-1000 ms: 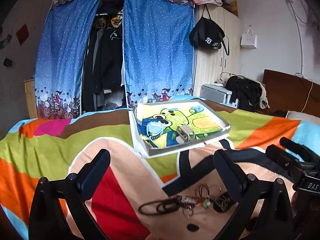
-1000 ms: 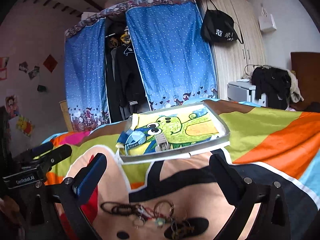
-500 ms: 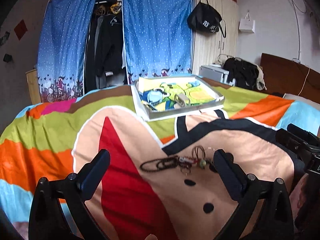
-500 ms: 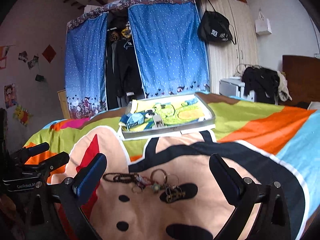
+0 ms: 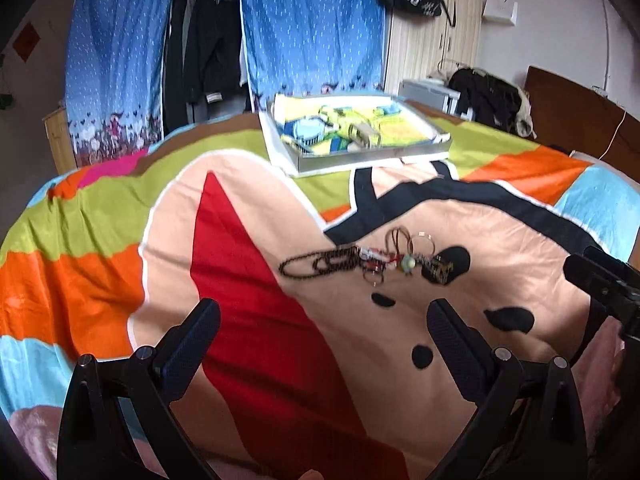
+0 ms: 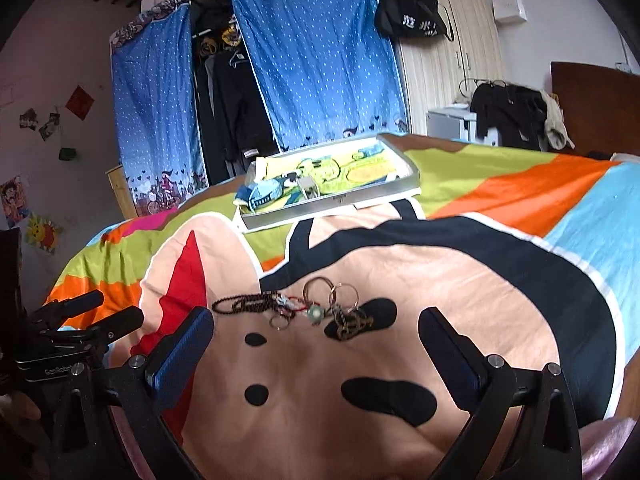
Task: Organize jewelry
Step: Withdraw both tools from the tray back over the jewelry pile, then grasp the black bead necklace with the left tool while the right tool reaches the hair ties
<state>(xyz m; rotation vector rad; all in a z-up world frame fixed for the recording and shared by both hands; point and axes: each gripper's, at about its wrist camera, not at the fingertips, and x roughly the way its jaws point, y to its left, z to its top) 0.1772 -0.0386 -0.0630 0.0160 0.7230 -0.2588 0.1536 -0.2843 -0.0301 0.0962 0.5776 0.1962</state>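
One jewelry pile, long axis left-right across bedspread.

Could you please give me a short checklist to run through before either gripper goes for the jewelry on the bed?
1. Left gripper open and holding nothing: ok.
2. Right gripper open and holding nothing: ok.
3. Jewelry pile in view ahead of both grippers, untouched: ok.
4. Pieces separate enough to lift one alone: not ok; the dark bead strand, rings and cords overlap.
5. Tray has free room: ok, though a small box lies in it.
6. Bedspread flat under the pile: ok.
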